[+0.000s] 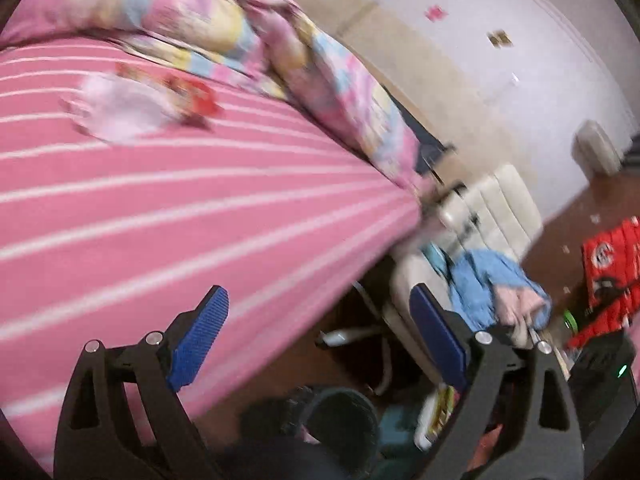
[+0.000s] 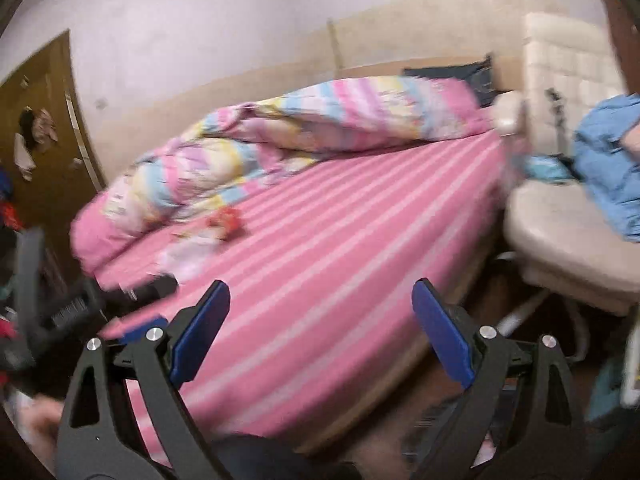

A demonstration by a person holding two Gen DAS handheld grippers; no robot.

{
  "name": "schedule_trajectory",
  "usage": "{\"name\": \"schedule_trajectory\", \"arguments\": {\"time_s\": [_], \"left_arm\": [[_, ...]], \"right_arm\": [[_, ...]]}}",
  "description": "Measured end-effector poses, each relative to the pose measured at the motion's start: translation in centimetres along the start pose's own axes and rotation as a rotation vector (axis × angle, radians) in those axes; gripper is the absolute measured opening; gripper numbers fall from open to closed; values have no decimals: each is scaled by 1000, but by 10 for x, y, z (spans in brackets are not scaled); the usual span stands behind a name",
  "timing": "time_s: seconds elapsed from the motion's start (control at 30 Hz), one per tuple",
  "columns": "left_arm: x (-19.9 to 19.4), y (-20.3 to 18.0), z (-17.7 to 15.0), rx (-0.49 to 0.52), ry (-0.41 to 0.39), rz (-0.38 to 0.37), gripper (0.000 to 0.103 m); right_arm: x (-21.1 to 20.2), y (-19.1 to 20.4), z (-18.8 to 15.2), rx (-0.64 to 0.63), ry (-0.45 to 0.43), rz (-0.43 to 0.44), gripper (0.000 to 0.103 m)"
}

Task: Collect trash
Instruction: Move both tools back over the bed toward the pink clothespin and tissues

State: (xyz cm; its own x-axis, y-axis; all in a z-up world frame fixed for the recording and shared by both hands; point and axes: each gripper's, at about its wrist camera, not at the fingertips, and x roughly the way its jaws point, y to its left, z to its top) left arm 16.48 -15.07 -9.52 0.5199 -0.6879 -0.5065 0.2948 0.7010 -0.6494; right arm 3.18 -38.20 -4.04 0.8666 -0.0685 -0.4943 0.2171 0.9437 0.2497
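Trash lies on the pink striped bed [image 1: 200,208]: a crumpled whitish plastic bag [image 1: 120,110] and a red wrapper [image 1: 192,94] beside it. They also show in the right wrist view, the bag [image 2: 192,254] and the red wrapper [image 2: 226,218], on the bed [image 2: 340,248]. My left gripper [image 1: 320,332] is open and empty over the bed's near edge, well short of the trash. My right gripper [image 2: 322,324] is open and empty above the bed's near side. The left gripper's body [image 2: 60,312] shows at the left of the right wrist view.
A rumpled pastel duvet [image 2: 320,128] lies along the bed's far side. A cream chair [image 2: 560,232] with blue clothes [image 2: 612,168] stands by the bed. A dark bin [image 1: 344,420] sits on the floor below the left gripper. A red bag [image 1: 612,272] lies on the floor at right.
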Motion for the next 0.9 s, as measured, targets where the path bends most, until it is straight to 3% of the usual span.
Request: {"name": "schedule_trajectory", "arguments": {"time_s": [0.1, 0.27, 0.37, 0.57, 0.87, 0.9], "left_arm": [[-15, 43, 18, -26, -39, 67, 89], [-16, 112, 46, -77, -50, 160, 89], [-10, 142, 64, -50, -58, 213, 89], [6, 190, 98, -56, -48, 299, 89], [44, 237, 163, -56, -17, 471, 87], [49, 242, 166, -53, 1, 487, 82]], "right_arm": [[29, 49, 8, -27, 15, 106, 91], [81, 117, 5, -111, 8, 171, 91], [124, 148, -4, -179, 21, 194, 91], [196, 171, -5, -173, 87, 215, 91], [283, 203, -3, -227, 151, 169, 91], [294, 204, -5, -236, 162, 162, 91]]}}
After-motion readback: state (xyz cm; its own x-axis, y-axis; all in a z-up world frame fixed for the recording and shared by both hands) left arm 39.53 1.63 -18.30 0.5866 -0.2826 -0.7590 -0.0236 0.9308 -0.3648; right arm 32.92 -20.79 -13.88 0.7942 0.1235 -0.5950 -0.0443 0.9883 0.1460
